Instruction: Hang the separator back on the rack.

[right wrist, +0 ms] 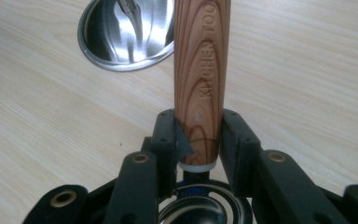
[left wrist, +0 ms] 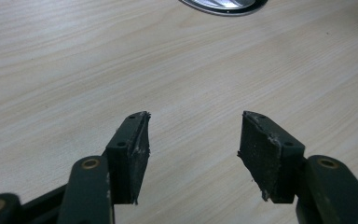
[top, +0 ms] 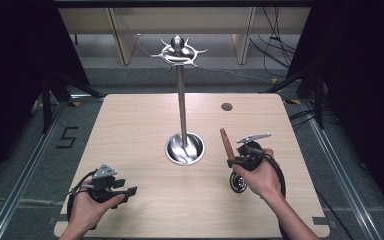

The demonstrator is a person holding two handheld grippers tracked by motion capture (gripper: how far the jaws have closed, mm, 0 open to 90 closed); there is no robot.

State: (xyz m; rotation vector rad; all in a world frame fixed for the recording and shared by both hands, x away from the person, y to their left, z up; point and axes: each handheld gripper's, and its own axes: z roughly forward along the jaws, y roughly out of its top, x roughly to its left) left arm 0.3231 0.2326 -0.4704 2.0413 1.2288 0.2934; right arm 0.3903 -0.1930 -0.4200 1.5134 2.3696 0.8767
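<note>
Pale worktop [top: 145, 130]: right claw [right wrist: 198, 133] clamps a wooden-handled ladle [right wrist: 201, 70]; left claw [left wrist: 193, 144] gapes empty. Gripped low, the ladle may swing.

The wooden handle [right wrist: 201, 79] runs off the right gripper view's top edge.

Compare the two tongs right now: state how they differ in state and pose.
The left tongs stand open with nothing between their jaws, while the right tongs are shut on a wooden handle.
The left tongs lie low over bare table near its front left, pointing right; the right tongs sit at the front right, holding the handle tilted up toward the metal stand.
Both are black, two-jawed and held in a hand.
</note>
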